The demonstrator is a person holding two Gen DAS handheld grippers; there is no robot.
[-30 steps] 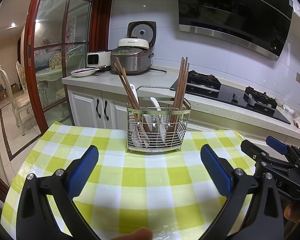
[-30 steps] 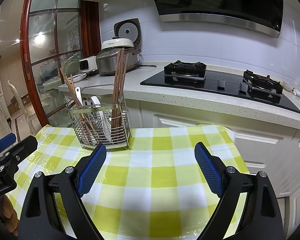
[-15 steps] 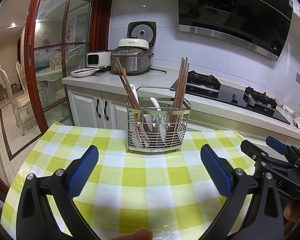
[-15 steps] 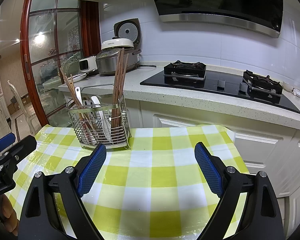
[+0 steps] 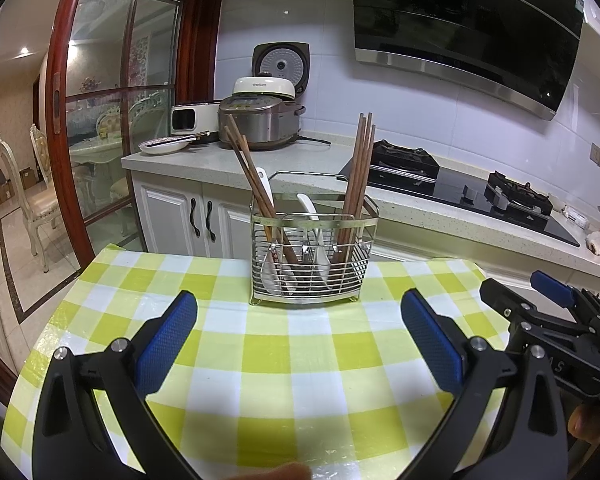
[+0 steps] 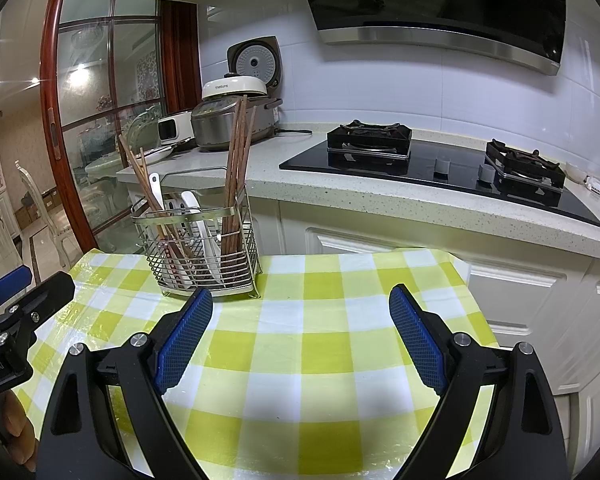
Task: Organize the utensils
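A wire utensil rack (image 5: 314, 221) (image 6: 188, 216) stands upright at the far side of the checked table. It holds two bundles of brown chopsticks (image 5: 360, 168) (image 6: 236, 168), one leaning left (image 5: 252, 184), and white spoons (image 5: 318, 236) in between. My left gripper (image 5: 298, 308) is open and empty, a short way in front of the rack. Also open and empty, my right gripper (image 6: 300, 306) hovers over the cloth to the right of the rack. Each gripper shows in the other's view: right gripper (image 5: 518, 286), left gripper (image 6: 32, 284).
The yellow-green checked tablecloth (image 5: 300, 344) (image 6: 300, 344) covers a small table whose edges fall off left and right. Behind it runs a kitchen counter (image 5: 420, 216) with a rice cooker (image 5: 260, 120), a plate and a gas hob (image 6: 440, 160). A glass sliding door (image 5: 100, 120) is at left.
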